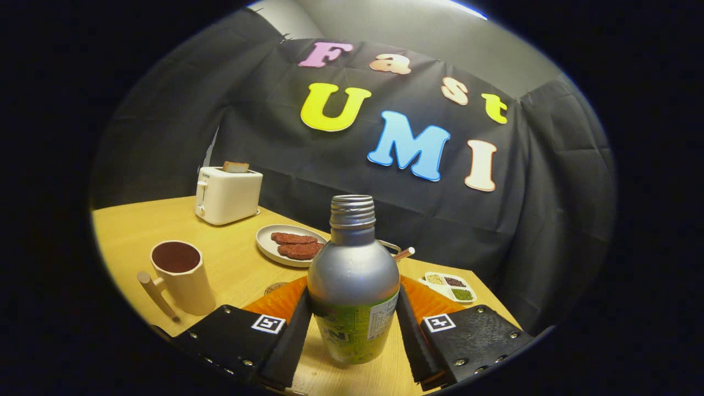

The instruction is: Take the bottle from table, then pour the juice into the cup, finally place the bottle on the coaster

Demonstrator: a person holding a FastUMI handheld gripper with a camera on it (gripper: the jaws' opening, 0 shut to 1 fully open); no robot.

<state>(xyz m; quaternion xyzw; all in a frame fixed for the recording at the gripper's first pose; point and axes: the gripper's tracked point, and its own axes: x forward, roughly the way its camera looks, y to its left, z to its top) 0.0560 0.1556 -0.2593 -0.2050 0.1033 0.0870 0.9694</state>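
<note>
Light wooden table point(231, 264) takes up the lower scene, tilted in the fisheye view, black cloth booth wall behind it. White boxy two-slot toaster point(228, 195) sits at the far edge near the wall, a slice of brown toast point(235, 166) sticking up out of it. Silver metal bottle with a green label and open threaded neck, no cap point(353, 280), stands upright between the gripper fingers, closest thing to the camera; whether its base touches the table is hard to tell. Gripper point(353, 322) is closed to about the bottle's width, both fingers against the label band on either side, so it has hold of the bottle. Cream ceramic cup with a long wooden stick handle point(181, 278) sits left of the bottle, just beyond the left finger, well apart from the bottle; dark reddish liquid inside near the rim. Pale oval plate point(267, 242) beyond the bottle, between cup and toaster side, carries two flat dark-red patties point(297, 245). Small white divided dish point(448, 287) right of the bottle, beyond the right finger, holds brown, dark and green grains in separate compartments. Round coaster point(275, 287), mostly hidden, peeks out just ahead of the left finger. Small stick-like handle point(403, 253) pokes out behind the bottle's right shoulder; cannot tell what it belongs to.
</note>
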